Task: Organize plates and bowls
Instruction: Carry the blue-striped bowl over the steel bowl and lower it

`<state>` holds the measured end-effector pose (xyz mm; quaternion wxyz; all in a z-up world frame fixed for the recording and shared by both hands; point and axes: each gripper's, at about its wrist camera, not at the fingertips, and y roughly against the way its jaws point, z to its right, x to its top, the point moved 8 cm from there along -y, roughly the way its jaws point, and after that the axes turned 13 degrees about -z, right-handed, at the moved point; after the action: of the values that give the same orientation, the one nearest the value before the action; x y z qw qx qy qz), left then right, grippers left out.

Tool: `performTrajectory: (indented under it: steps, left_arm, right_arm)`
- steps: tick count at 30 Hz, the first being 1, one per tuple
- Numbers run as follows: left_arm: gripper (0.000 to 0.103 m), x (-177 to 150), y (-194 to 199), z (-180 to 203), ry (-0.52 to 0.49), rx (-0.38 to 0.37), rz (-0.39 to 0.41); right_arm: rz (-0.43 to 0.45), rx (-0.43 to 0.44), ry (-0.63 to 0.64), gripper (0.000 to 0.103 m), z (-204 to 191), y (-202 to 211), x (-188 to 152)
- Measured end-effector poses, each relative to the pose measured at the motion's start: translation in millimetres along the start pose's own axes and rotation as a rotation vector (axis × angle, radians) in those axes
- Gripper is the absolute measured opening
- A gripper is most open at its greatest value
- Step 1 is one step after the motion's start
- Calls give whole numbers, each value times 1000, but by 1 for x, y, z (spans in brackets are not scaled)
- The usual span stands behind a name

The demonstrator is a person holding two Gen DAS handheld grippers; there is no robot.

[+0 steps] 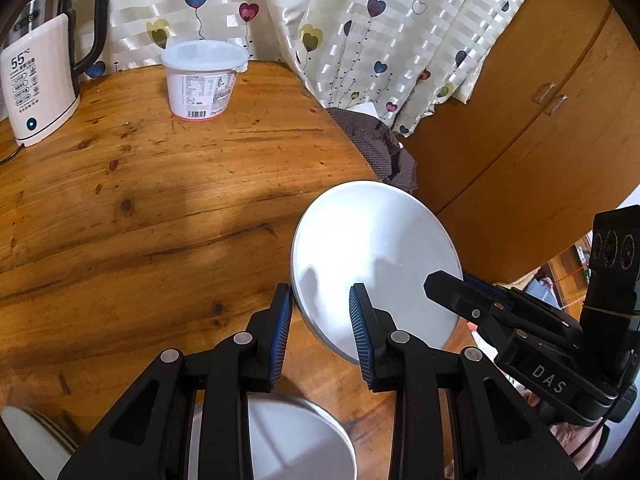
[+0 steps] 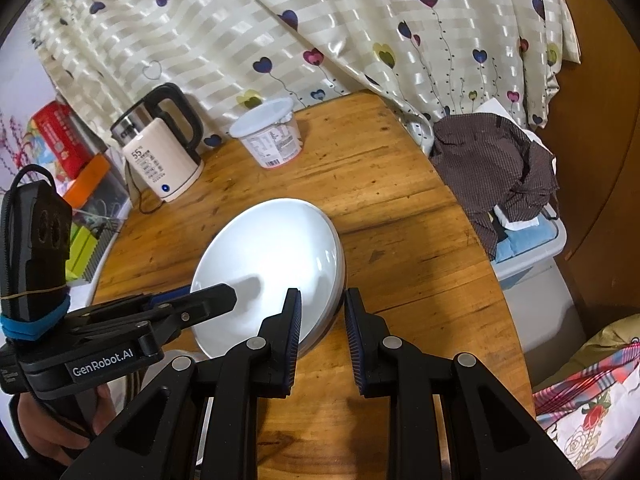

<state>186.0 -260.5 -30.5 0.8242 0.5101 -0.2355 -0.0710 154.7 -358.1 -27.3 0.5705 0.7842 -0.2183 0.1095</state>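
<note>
With my left tool and right tool each narrowed onto opposite rims of the white plate, tilted above the surface, I judged uneven lifting could slip it free.

"55" on kettle; "GenRobot.AI" on left tool; "DAS" on right tool.

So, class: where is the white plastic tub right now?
The white plastic tub stands at the table's far edge by the curtain, just right of the kettle.
</note>
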Motion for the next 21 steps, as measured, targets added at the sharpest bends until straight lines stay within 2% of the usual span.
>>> performTrajectory:
  steps: [21]
  left_arm:
    - [31,-37,43,-9,34,9,65]
  right_arm:
    - [15,32,66,22,-43,24,-24]
